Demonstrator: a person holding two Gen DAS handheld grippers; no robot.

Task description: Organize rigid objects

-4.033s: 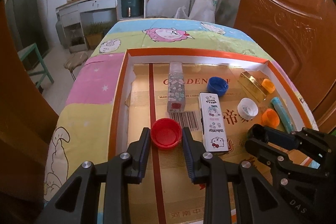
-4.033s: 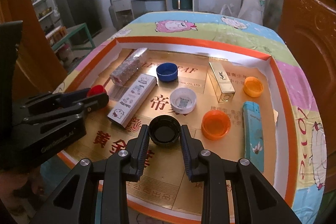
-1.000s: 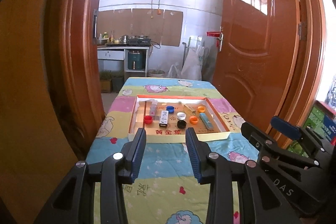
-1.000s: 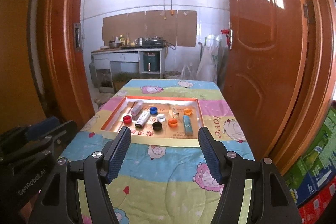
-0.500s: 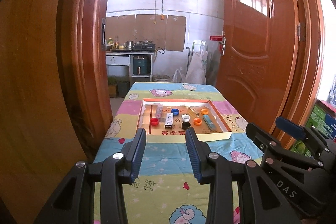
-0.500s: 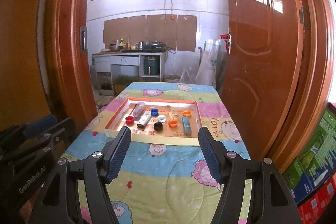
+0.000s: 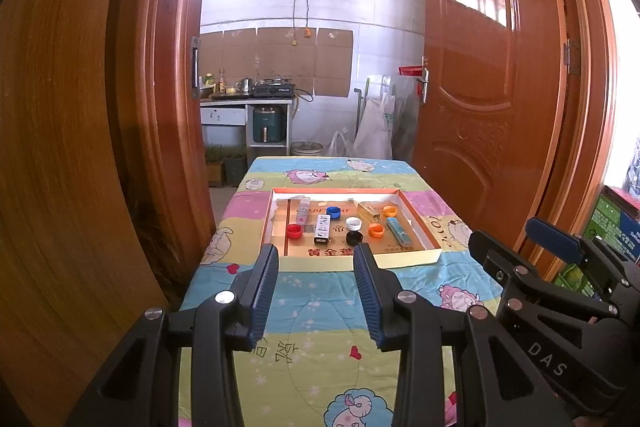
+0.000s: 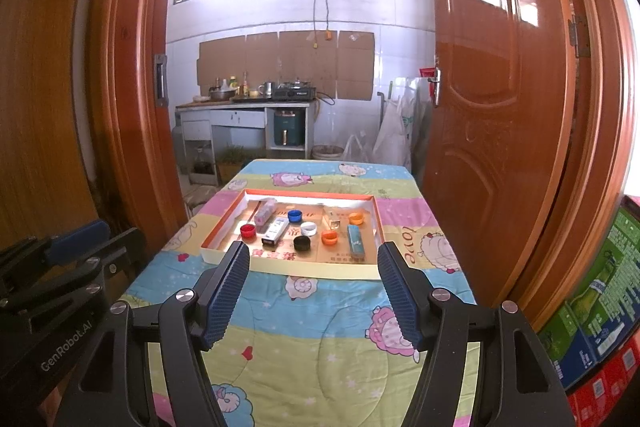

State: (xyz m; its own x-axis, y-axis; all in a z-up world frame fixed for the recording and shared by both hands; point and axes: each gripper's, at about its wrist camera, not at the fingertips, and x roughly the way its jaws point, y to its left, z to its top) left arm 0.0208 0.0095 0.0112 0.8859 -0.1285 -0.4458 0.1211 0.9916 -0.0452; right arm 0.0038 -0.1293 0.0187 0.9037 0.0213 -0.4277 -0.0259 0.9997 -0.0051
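An orange-rimmed box lid (image 7: 416,217) (image 8: 224,225) lies on the quilted table, far ahead of both grippers. In it lie a red cap (image 7: 295,230) (image 8: 248,230), a black cap (image 7: 354,237) (image 8: 302,243), blue, white and orange caps, a white Hello Kitty box (image 7: 322,227) (image 8: 275,231), a gold box (image 7: 368,211) and a teal box (image 7: 397,230) (image 8: 355,242). My left gripper (image 7: 316,259) is open and empty. My right gripper (image 8: 313,259) is wide open and empty. Both hang above the near end of the table.
The table wears a cartoon quilt (image 7: 320,315) (image 8: 320,311). Brown wooden doors stand close on both sides (image 7: 480,107) (image 8: 60,107). A kitchen counter with a stove (image 8: 256,99) stands at the back wall. Cartons (image 8: 600,307) are stacked at the right.
Four seconds ago my left gripper was around the red cap and my right around the black cap. Both have pulled far back, empty; over the last second the view crept slightly closer to the table.
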